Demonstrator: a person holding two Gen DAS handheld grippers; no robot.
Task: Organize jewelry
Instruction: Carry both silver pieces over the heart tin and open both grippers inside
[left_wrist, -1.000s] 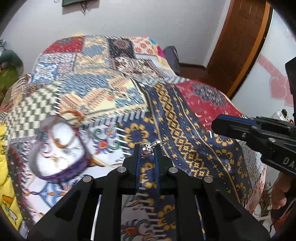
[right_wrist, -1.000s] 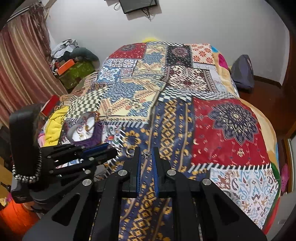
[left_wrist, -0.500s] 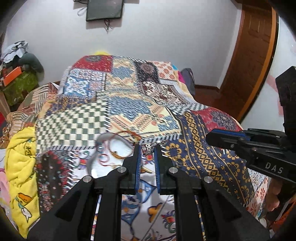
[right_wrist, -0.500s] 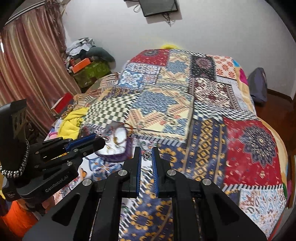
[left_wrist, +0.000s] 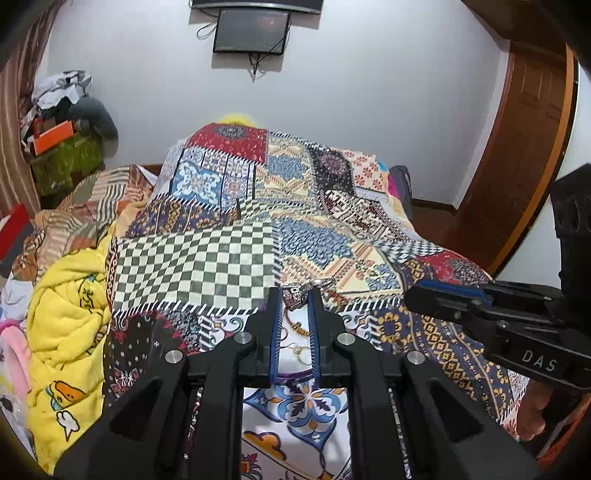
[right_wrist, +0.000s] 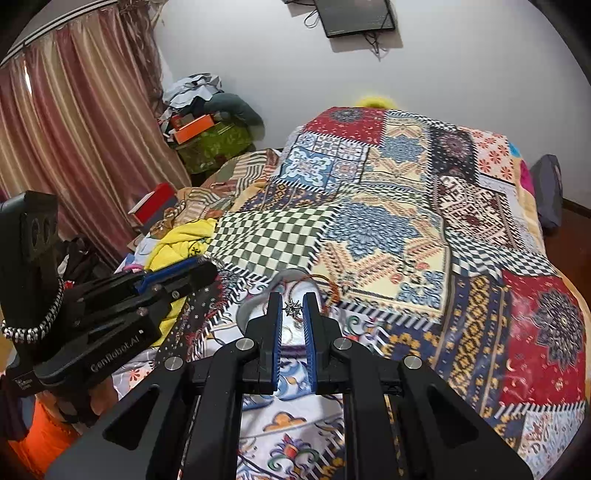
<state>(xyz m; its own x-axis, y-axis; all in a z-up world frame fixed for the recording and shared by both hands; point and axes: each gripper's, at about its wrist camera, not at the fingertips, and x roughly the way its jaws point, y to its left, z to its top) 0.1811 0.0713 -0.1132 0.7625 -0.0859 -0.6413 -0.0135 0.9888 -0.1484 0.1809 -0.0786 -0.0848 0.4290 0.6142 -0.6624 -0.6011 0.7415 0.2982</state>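
Observation:
My left gripper is shut on a silver jewelled piece with a clasp sticking out to the right. It hangs above an open jewelry box with a white lining and purple rim, mostly hidden behind the fingers. My right gripper is shut on a small silver star-shaped earring, above the same box, whose grey lid edge and red cord show. Each gripper appears in the other's view: the right and the left.
A patchwork bedspread covers the bed. A yellow blanket is bunched at the left edge. Clutter and boxes stand by the curtain at the far left. A wooden door is at the right.
Both grippers have swung left across the bed and now sit over the jewelry box, each still holding its piece. The box went from left of the left gripper to behind its fingers.

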